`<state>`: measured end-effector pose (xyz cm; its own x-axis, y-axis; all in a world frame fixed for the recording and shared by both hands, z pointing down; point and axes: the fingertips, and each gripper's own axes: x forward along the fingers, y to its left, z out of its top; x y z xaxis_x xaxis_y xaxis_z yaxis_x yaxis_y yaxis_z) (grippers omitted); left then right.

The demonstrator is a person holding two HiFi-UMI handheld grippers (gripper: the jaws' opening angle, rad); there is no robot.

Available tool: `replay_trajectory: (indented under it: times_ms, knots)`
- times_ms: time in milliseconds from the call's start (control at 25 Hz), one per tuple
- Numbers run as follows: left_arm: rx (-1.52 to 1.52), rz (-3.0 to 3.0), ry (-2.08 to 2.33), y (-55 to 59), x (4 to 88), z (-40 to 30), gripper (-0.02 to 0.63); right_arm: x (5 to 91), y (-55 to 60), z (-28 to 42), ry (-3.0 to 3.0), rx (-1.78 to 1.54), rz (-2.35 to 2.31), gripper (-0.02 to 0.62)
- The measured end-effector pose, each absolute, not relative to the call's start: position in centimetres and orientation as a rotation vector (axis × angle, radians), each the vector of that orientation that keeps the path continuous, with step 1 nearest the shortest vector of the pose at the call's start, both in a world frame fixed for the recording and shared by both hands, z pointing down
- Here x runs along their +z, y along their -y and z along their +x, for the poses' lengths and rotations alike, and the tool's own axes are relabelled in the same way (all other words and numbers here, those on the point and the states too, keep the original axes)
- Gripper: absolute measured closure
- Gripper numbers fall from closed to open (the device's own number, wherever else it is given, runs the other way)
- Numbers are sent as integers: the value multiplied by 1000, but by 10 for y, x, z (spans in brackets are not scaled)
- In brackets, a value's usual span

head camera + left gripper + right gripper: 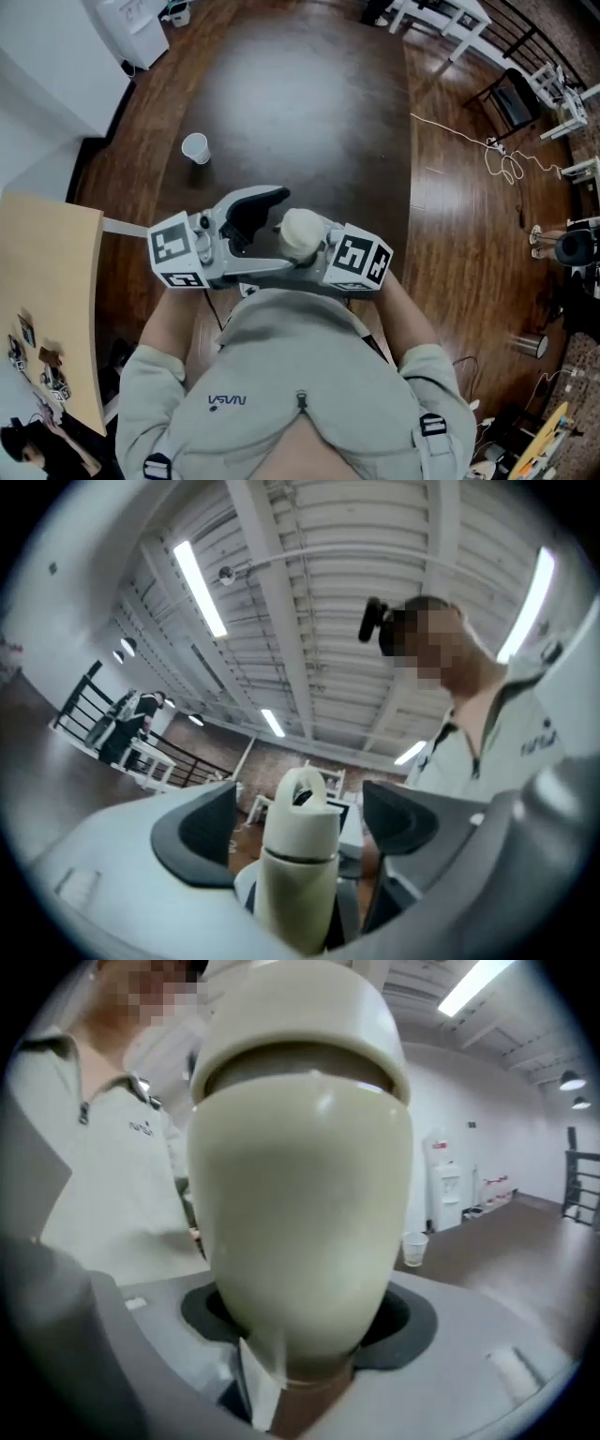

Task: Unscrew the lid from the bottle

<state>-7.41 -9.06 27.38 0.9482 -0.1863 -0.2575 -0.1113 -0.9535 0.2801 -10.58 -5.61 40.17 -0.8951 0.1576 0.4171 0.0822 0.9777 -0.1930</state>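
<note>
a white paper cup (195,147) stands near the left edge of the dark bench (309,103), well apart from everything else; over the bench's near edge, close against the person's pale sweatshirt (291,375), the two tools meet; the left tongs (298,791) stand wide open, their dark pads (199,832) flanking the lid (302,825) with a clear gap on each side, touching nothing; the lid, cream with a loop handle on top, sits on the neck of the cream bottle (295,897), a thin dark seam between them; in the head view the bottle shows as a pale rounded shape between the two marker cubes, held up off the bench; the right tongs (305,1330) are closed on the bottle's body, a dark pad pressing on either side of it; in the right gripper view the bottle fills the middle, its lid at the far end
</note>
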Motion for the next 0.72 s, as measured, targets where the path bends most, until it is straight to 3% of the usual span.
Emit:
replay_trajectory:
  times_ms: [120,320,720]
  knots:
    - [-524,2769,-33,83,252,-88,198,375,19,-98,2640,339,-563,295]
    - [-398,2770,-322,64,251,-69,202,339,-24,-82,2555,526,-1035,295]
    - [-414,2675,-532,51,251,-53,318,332,-46,-77,2468,616,-1245,296]
